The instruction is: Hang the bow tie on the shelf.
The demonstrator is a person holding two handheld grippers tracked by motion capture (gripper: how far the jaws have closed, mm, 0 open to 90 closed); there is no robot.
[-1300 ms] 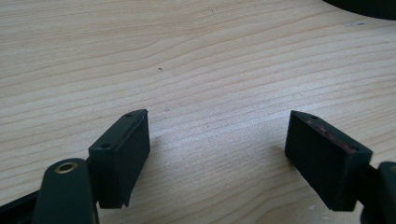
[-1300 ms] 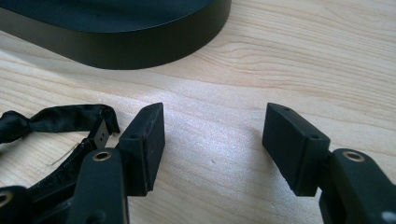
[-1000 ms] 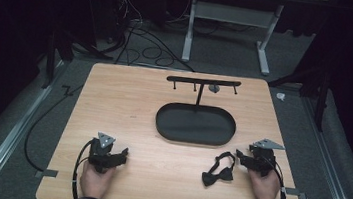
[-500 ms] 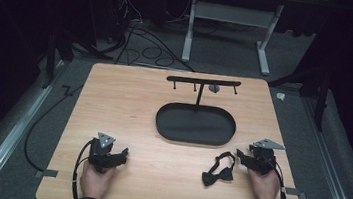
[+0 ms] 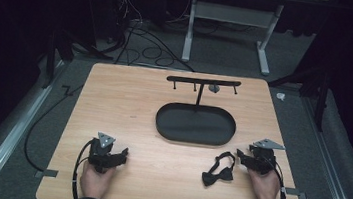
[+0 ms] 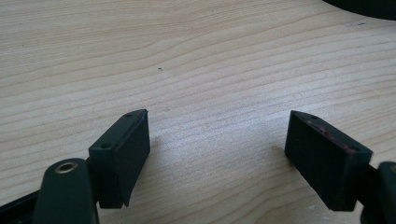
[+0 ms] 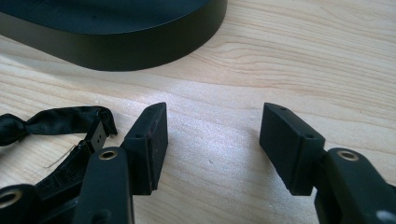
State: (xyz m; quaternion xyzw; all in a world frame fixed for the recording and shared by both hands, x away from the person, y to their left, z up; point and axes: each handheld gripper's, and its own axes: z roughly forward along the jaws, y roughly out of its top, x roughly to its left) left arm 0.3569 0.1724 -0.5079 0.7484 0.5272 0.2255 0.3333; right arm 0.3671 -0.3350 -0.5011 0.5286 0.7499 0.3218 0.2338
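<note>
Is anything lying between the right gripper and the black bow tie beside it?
Nothing visible does. The bow tie lies on bare table just left of the right gripper, whose jaws stand open over bare wood and have just been closing slightly.

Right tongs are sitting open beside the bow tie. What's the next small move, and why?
Probably slide the right tongs sideways toward the bow tie. In the right gripper view the jaws stand apart over bare table, with the tie's black strap just outside one jaw, so nothing is between them to close on yet.

The wooden table (image 5: 128, 104) bears an oval stand (image 5: 196, 124) and a bow tie (image 5: 219, 168).
</note>
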